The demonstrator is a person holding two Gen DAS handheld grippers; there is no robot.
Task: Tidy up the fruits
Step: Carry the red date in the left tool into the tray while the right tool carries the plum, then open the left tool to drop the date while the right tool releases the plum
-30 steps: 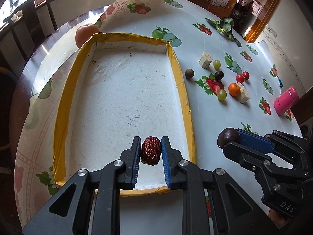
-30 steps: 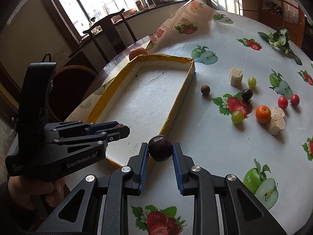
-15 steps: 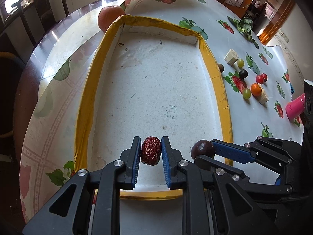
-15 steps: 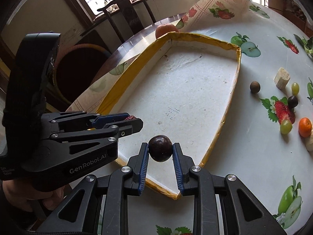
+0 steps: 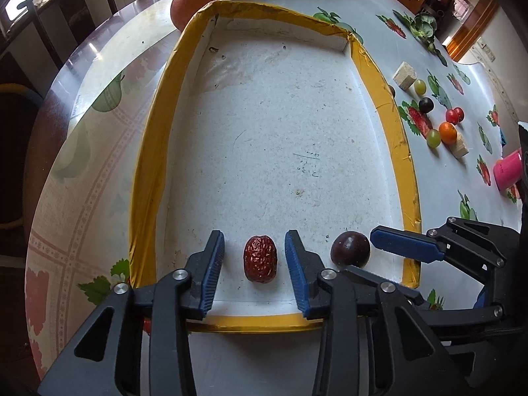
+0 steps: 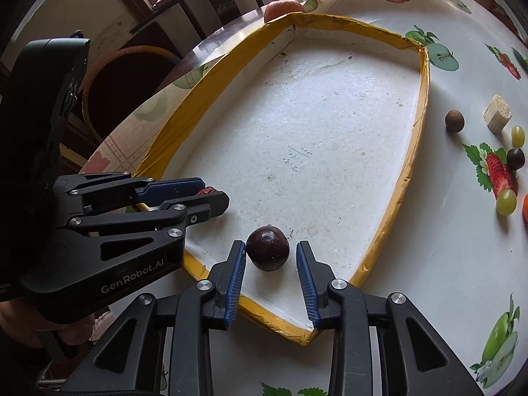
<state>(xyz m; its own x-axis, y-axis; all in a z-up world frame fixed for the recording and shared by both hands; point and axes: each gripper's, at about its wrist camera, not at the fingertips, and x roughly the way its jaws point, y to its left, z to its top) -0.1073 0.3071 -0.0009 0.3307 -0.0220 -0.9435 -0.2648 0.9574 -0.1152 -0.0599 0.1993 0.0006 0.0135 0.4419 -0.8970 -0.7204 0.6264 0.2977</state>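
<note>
Inside yellow-rimmed tray [image 5: 401, 151], left claw [image 5: 254, 257] just opened around red date [image 5: 260, 258], right claw [image 6: 271, 259] just opened around dark plum [image 6: 268, 247]

Wrinkled glossy date [image 5: 260, 259]; smooth shiny plum [image 6: 268, 252]; tray [image 5: 150, 151] matt rough white, yellow-taped rim.

Lay in the tray [image 5: 158, 151] near its front wall: a date [image 5: 260, 258] to the left, a plum [image 5: 350, 249] just right of it, apart. Sat between the parted jaws of the left gripper [image 5: 254, 259] and the right gripper [image 6: 270, 260] respectively. Rested behind the tray's far left corner: a peach [image 5: 189, 5]. Stood scattered on the table [image 5: 363, 10] right of the tray: grapes, cubes, small round fruits.
</note>
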